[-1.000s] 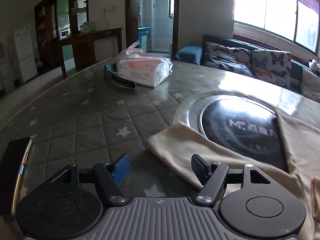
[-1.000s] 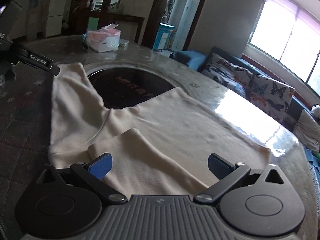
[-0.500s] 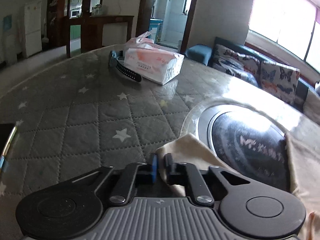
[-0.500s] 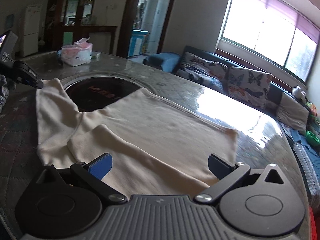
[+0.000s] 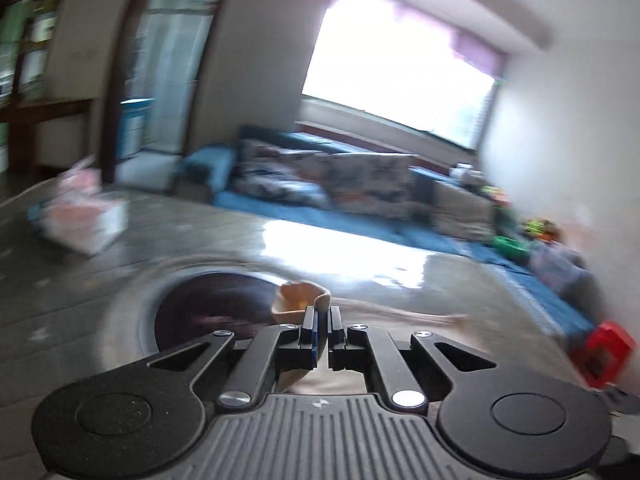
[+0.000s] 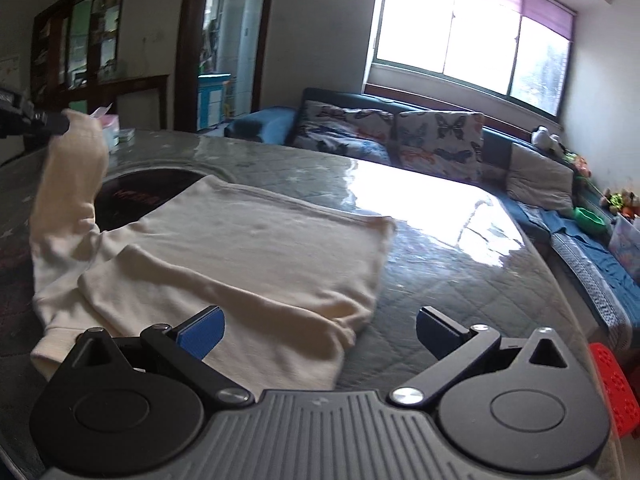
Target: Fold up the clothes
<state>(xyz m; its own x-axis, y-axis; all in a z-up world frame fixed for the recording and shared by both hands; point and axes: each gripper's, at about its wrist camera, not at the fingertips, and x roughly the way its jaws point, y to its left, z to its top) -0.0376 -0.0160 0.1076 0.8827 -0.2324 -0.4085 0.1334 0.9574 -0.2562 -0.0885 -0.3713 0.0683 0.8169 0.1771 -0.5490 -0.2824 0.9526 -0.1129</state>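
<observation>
Living room, daylight from a wide window (image 6: 472, 36); blue sofa (image 6: 400, 136) with butterfly-print cushions (image 6: 438, 140) along the far wall.

Table (image 6: 440, 240): round, quilted grey cover with star pattern under a glossy sheet, strong glare on its far side. Dark round inset plate (image 6: 144, 194) near the middle, partly covered by cloth.

Garment (image 6: 248, 252): cream knit top, lying mostly flat on the table in front of the right camera, body spread toward the centre, near sleeve folded across the torso. Far sleeve (image 6: 74, 168) lifted off the table, rising to the left edge of the right view, cuff end caught there in the left tongs (image 6: 48, 124).

Left tongs (image 5: 322, 316), own view: pressed together on a cream fold of the sleeve (image 5: 300, 300), which bulges just past the tips. View heavily motion-blurred; inset plate (image 5: 208, 304) below and left of the tips.

Right tongs (image 6: 320, 326): spread wide, blue pads showing, nothing between them; held above the near hem of the garment, contact with the cloth cannot be told.

Sundries: pink tissue pack (image 6: 110, 126) on the far side of the table, behind the raised sleeve; red perforated plastic object (image 6: 612, 384) at the lower right edge, off the table.
</observation>
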